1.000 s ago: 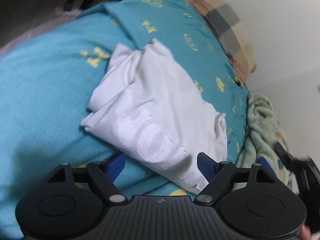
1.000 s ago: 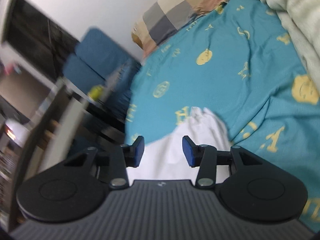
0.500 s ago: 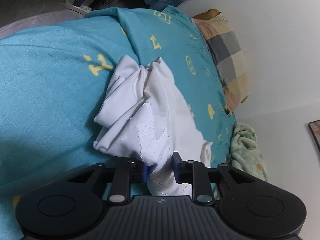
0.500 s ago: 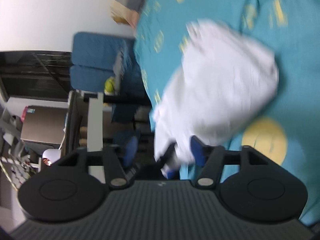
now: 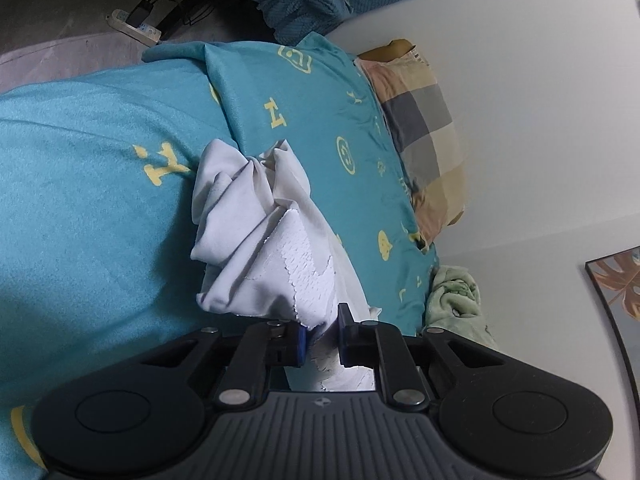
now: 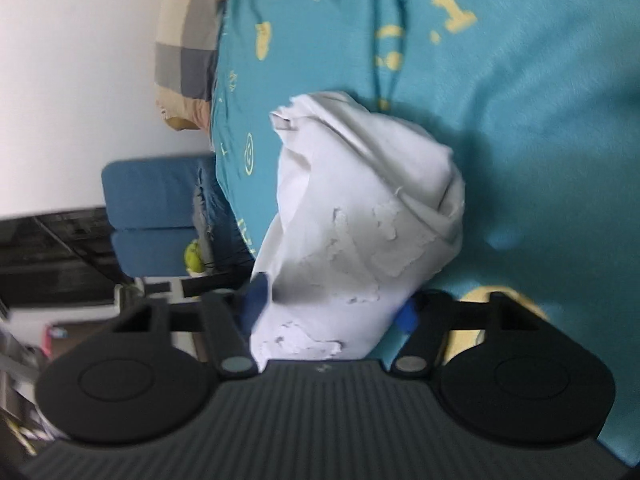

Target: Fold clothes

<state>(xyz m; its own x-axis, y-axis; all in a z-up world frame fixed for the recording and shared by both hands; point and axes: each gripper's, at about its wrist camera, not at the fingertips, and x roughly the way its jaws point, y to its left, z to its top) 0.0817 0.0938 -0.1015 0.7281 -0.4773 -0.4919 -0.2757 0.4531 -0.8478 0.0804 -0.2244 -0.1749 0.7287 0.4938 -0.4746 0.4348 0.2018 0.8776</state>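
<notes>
Teal bed cover with yellow letter and face prints [image 5: 100, 184] fills most of both views; fabric wrinkled, drops off at the far edge.

White wall [image 5: 540, 100] behind the bed, a framed leaf picture [image 5: 618, 292] at its right edge in the left wrist view.

Checked beige-grey-pink pillow [image 5: 428, 136] lies at the wall end of the bed, touching the cover. Pale green fleece blanket [image 5: 454, 300] is bunched just beside the cover edge, below the pillow.

Blue padded chair [image 6: 152, 216] stands off the bed side in the right wrist view, dark furniture next to it, blurred.

White crumpled garment with a cracked white print [image 5: 272, 240] lies on the cover, bunched into folds, near end lifted toward both tools.

Left gripper [image 5: 322, 338]: jaws closing, blue pads pinching the garment's near edge; cloth runs between them.

Right gripper [image 6: 332, 308]: jaws closing, spread about halfway, a thick bunch of the garment between the blue pads; frame blurred, can't tell if the pads press it.

White power strip [image 5: 134, 28] on the grey floor beyond the bed.
</notes>
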